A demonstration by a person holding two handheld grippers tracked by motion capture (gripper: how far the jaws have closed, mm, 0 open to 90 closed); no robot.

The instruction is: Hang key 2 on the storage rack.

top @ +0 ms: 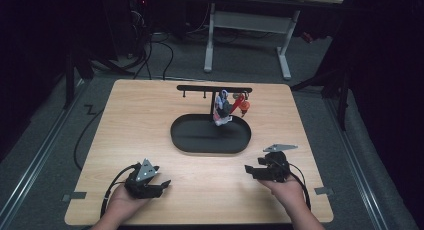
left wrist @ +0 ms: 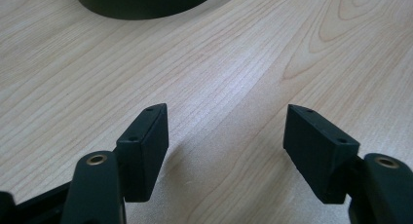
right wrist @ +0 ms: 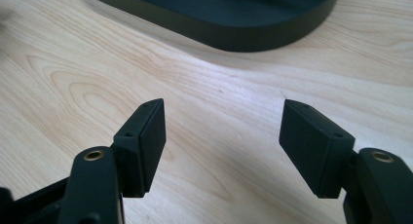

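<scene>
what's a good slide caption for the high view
Two open hand-held grippers, left and right, rest on a wooden table before a black oval tray and hook stand.

bare wooden table point(top: 150, 115) lies open left and right of the black oval tray point(top: 190, 142). its upright stand point(top: 214, 97), hung with small items point(top: 229, 107), blocks the tray's far middle.

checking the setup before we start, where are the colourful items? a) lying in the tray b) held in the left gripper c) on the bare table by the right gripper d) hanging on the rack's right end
d: the items hang from the right end of the rack above the tray.
</scene>
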